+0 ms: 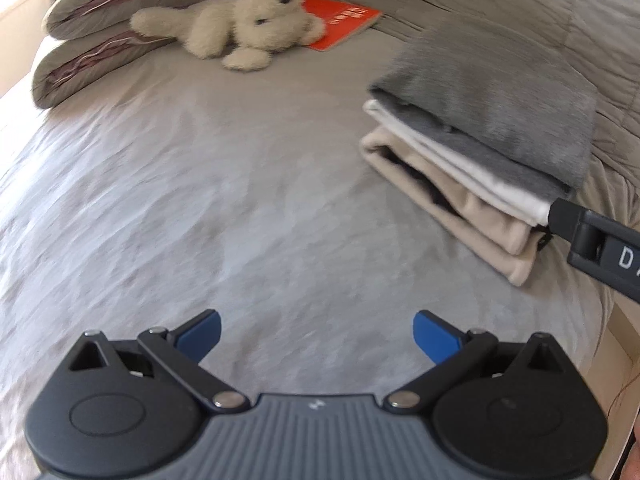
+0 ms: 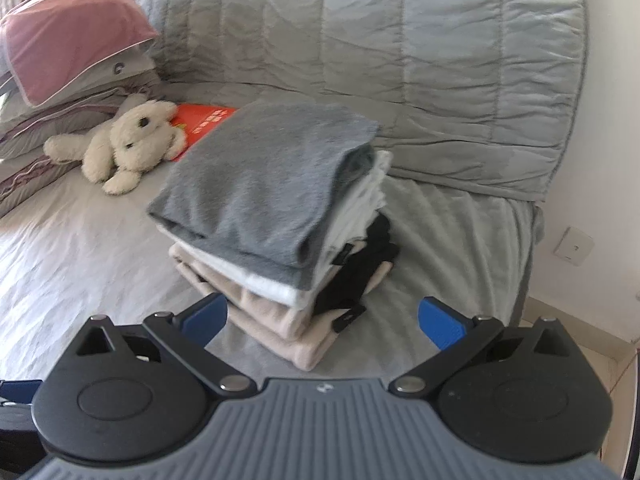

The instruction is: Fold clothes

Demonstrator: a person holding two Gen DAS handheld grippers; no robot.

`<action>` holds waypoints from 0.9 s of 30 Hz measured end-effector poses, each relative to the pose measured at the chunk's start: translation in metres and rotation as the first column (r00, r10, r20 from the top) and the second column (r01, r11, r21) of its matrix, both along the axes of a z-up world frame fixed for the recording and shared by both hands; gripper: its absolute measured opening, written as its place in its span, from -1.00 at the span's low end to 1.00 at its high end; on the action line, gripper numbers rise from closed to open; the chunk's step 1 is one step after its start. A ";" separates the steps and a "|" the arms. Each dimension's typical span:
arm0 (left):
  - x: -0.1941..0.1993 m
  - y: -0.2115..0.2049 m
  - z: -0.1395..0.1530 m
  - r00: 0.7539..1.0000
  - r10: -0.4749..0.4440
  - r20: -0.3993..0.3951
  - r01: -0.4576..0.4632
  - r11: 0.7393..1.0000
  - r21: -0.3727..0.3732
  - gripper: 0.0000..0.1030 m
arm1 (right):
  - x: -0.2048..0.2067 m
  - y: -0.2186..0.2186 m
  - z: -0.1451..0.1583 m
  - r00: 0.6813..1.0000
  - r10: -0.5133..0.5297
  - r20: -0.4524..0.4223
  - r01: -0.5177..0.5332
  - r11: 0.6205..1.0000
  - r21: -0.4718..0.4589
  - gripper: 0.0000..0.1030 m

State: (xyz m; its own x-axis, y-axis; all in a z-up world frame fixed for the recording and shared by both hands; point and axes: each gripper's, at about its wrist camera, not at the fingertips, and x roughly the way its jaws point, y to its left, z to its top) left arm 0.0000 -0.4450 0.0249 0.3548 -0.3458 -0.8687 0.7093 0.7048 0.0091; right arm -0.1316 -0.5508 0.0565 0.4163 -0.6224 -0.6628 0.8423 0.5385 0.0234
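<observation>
Left gripper (image 1: 317, 334): blue-padded fingers (image 1: 202, 334) spread wide apart, nothing between them, only bare grey bed sheet (image 1: 200, 200) ahead of and below the tips. Right gripper (image 2: 323, 320): fingers (image 2: 440, 322) also spread wide, holding nothing; the near corner of the stack of folded clothes (image 2: 280, 216) sits just ahead of the tips, between the two fingers in the right wrist view, touching neither as far as can be seen. Stack rests on the bed, well to the right of the left fingers in the left wrist view (image 1: 472, 128), where a black part of the right gripper lies close against the stack's near right corner; contact cannot be told. Layers top to bottom: grey garment (image 2: 260, 184), white garment (image 2: 280, 286), black garment (image 2: 360, 268) poking out on the right side, beige garment (image 2: 280, 332) at the base. Edges slightly blurred. Beyond the left fingers, far ahead: a cream plush toy (image 1: 240, 20) lying on its side, partly overlapping an orange-red booklet (image 1: 344, 20). Left of the toy, stacked pillows (image 1: 92, 36) with maroon piping. Beyond the stack, ahead of the right fingers, a quilted grey blanket (image 2: 400, 60) rises in a heap. No containers in either view; the clothes sit directly on the sheet.
</observation>
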 end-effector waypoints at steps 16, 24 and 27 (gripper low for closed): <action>0.011 0.100 0.007 0.993 0.116 0.000 -0.116 0.993 -0.015 0.99 | 0.039 0.059 0.010 0.988 0.156 -0.002 -0.156 0.988 -0.021 1.00; -0.027 0.102 0.019 0.999 -0.012 -0.037 0.010 0.999 -0.050 0.99 | 0.025 0.053 0.022 1.000 0.027 -0.012 -0.028 0.997 -0.073 1.00; -0.034 0.104 0.021 0.999 -0.025 -0.034 0.024 0.999 -0.043 0.99 | 0.019 0.053 0.024 1.000 0.019 -0.020 -0.021 0.997 -0.076 1.00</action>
